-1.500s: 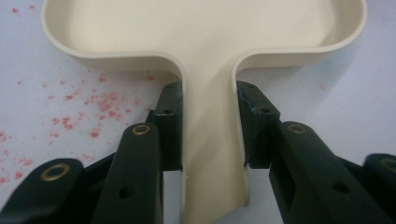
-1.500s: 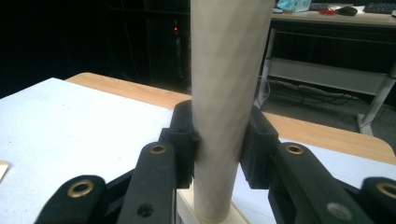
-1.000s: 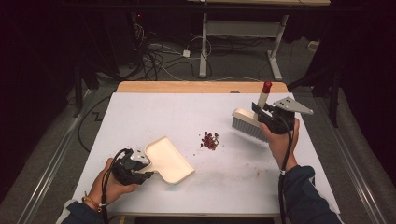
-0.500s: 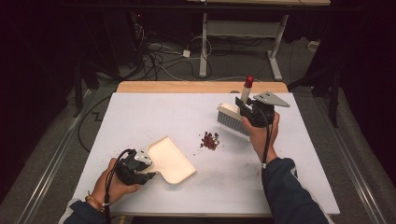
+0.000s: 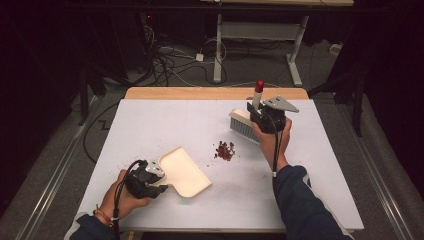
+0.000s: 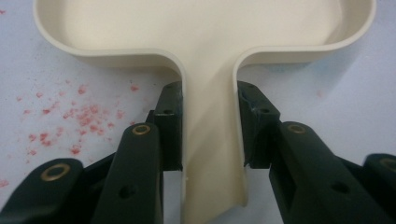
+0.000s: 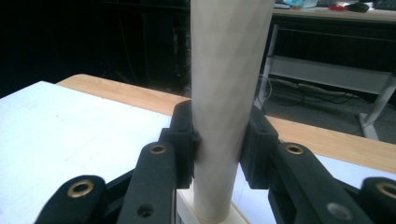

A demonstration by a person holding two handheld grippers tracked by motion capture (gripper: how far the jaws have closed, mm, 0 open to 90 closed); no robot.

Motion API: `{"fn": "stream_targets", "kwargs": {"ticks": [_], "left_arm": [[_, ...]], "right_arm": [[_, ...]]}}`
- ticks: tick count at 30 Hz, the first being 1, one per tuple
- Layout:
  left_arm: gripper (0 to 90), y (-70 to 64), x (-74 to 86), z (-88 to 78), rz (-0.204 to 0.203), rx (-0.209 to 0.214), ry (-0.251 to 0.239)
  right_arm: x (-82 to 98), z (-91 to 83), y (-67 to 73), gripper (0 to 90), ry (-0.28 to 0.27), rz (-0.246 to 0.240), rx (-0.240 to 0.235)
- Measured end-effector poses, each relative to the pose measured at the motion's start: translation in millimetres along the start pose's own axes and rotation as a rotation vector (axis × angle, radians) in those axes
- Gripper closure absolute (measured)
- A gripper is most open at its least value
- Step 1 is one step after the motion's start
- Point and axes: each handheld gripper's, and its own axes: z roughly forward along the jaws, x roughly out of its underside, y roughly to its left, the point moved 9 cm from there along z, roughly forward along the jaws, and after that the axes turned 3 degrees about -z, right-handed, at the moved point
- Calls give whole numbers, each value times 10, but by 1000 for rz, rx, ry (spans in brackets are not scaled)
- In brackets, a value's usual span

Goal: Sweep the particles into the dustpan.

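Worktop [image 5: 165,120]: white sheet over a wooden top, whose bare wooden edge is seen along the far side.

Dustpan [image 5: 182,170]: cream plastic, laid flat on the worktop at the near left, open mouth turned toward the middle of the sheet. Its handle [image 6: 212,140] is pinched between the two black jaws of the left gripper [image 5: 150,180], as is seen in the left gripper view, where the pads are pressed against both sides of the handle.

Brush [image 5: 245,125]: pale handle with a red tip, grey bristles pointed down at the far right of the worktop. In the right gripper view its handle [image 7: 224,93] is seen upright and clamped between the jaws of the right gripper [image 5: 262,117]. Whether the bristles touch the sheet cannot be told.

Crumbs [image 5: 225,150]: small dark red heap, found on the worktop between dustpan and brush, apart from both. Fainter red specks [image 6: 70,121] are scattered on the sheet beside the dustpan's handle.

Floor behind the worktop: cables [image 5: 170,60] and a white desk frame [image 5: 260,45] are noted.
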Motion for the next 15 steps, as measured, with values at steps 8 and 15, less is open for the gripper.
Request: {"fn": "stream_targets", "kwargs": {"ticks": [8, 15], "left_arm": [[641, -4, -6, 1, 0, 1, 0], [641, -15, -20, 12, 0, -1, 2]], "right_arm": [[-2, 88, 45, 702, -3, 9, 1], [32, 158, 204, 702, 11, -4, -19]]}}
